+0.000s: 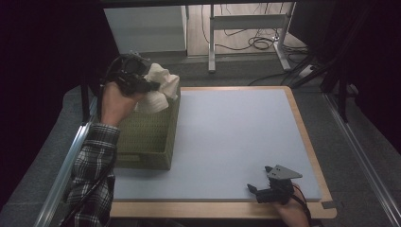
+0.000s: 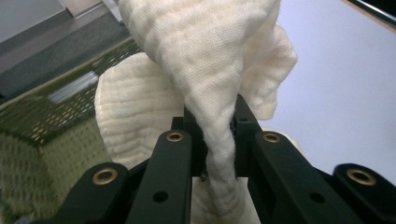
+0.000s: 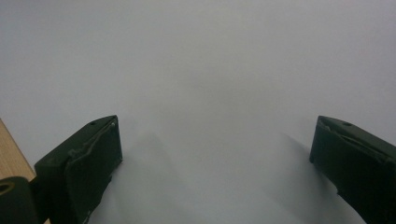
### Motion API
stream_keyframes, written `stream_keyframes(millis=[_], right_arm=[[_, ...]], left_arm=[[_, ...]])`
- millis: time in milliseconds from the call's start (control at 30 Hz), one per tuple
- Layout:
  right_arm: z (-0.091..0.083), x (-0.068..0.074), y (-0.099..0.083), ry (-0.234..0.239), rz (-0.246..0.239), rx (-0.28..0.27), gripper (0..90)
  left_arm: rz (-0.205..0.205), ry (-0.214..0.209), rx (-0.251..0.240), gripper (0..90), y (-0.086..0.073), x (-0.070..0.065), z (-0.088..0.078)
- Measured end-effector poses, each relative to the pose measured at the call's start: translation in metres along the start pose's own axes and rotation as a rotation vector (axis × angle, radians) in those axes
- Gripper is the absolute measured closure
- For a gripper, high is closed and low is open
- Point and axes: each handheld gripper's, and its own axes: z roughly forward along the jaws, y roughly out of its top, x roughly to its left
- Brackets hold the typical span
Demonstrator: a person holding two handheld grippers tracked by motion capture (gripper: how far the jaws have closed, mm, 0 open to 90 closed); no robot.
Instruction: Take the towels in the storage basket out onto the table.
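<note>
We have the cloth (image 1: pixel 160 87) up out of the basket (image 1: pixel 146 137), or nearly so: our left gripper (image 1: pixel 152 86) is clamped on a bunched fold of it, and in the left gripper view the cream fabric (image 2: pixel 210 70) runs down between the two jaws and is pinched tight there. It hangs above the far end of the basket, which stands at the left edge of the blue mat (image 1: pixel 236 137), near the far left corner. We judge the pick as done and the carry as only begun; what seems left is to bring the cloth across and lay it on the open mat, and perhaps spread it with both tools. Our right gripper (image 1: pixel 261 190) waits at the near edge of the mat toward the right corner, its jaws wide apart with nothing between them, and the right gripper view looks along them over bare mat (image 3: pixel 210 70). Several things we cannot settle. The lower tail of the cloth drops behind the jaws and our hand (image 1: pixel 116 101), so we cannot tell whether it is clear of the basket rim or trailing inside. The forearm covers most of the basket's inside, so whether anything else lies in there is hidden. How the cloth is folded is also hard to read.
</note>
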Motion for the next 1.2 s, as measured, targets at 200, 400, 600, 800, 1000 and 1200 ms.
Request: stream_keyframes(millis=[200, 400, 600, 800, 1000, 1200], right_arm=[[0.0, 0.0, 0.0, 0.001, 0.002, 0.001, 2.3], [0.0, 0.0, 0.0, 0.001, 0.002, 0.001, 2.3], [0.0, 0.0, 0.0, 0.001, 0.001, 0.002, 2.3], [0.0, 0.0, 0.0, -0.001, 0.0, 0.003, 2.2], [0.0, 0.0, 0.0, -0.001, 0.001, 0.003, 2.2], [0.0, 0.0, 0.0, -0.002, 0.001, 0.002, 2.2]], left_arm=[[0.04, -0.039, -0.013, 81.5, 0.011, -0.017, 0.013], [0.067, -0.071, -0.014, 81.5, 0.018, -0.032, 0.03], [0.097, -0.106, -0.015, 81.5, 0.025, -0.05, 0.046], [0.131, -0.135, -0.006, 81.5, 0.03, -0.068, 0.064], [0.153, -0.175, 0.0, 81.4, 0.035, -0.09, 0.087], [0.183, -0.193, 0.021, 81.4, 0.036, -0.108, 0.105]])
